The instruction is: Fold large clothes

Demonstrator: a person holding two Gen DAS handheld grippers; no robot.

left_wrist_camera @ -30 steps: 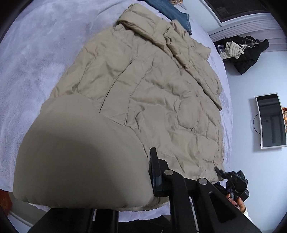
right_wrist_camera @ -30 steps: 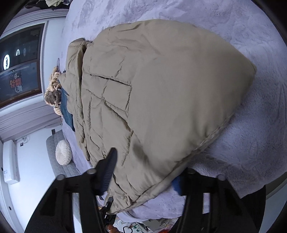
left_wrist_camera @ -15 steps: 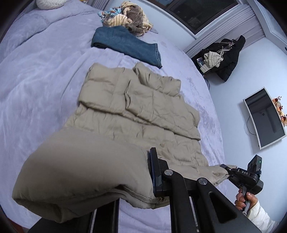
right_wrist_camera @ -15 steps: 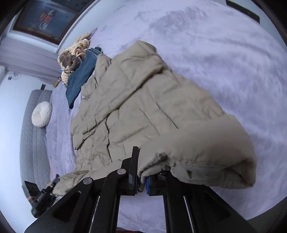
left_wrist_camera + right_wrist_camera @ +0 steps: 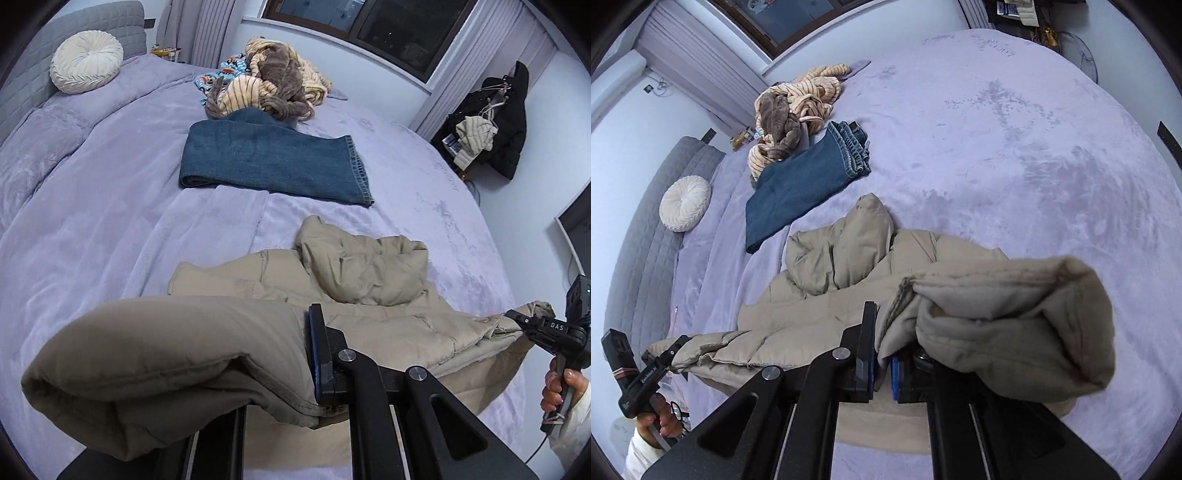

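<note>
A beige quilted puffer jacket [image 5: 362,269] lies on the lilac bed, its hood end toward the blue jeans; it also shows in the right wrist view [image 5: 849,254]. My left gripper [image 5: 295,369] is shut on one corner of the jacket's hem, which drapes thickly over the left finger and hides it. My right gripper [image 5: 882,354] is shut on the other hem corner, which bunches over its right finger. Both corners are lifted above the bed, with the hem stretched between them. The right gripper shows in the left wrist view [image 5: 532,325], and the left gripper in the right wrist view [image 5: 665,358].
Folded blue jeans [image 5: 273,162] lie beyond the jacket. A pile of striped and brown clothes [image 5: 273,85] sits behind them. A round white cushion [image 5: 86,61] rests by the grey headboard. The lilac blanket [image 5: 1015,129] covers the bed. Dark coats [image 5: 495,118] hang at the wall.
Both grippers have lifted the jacket's hem off the bed and carried it toward the hood end. The flat-spread jacket now shows mostly as a raised, doubled-over edge.
</note>
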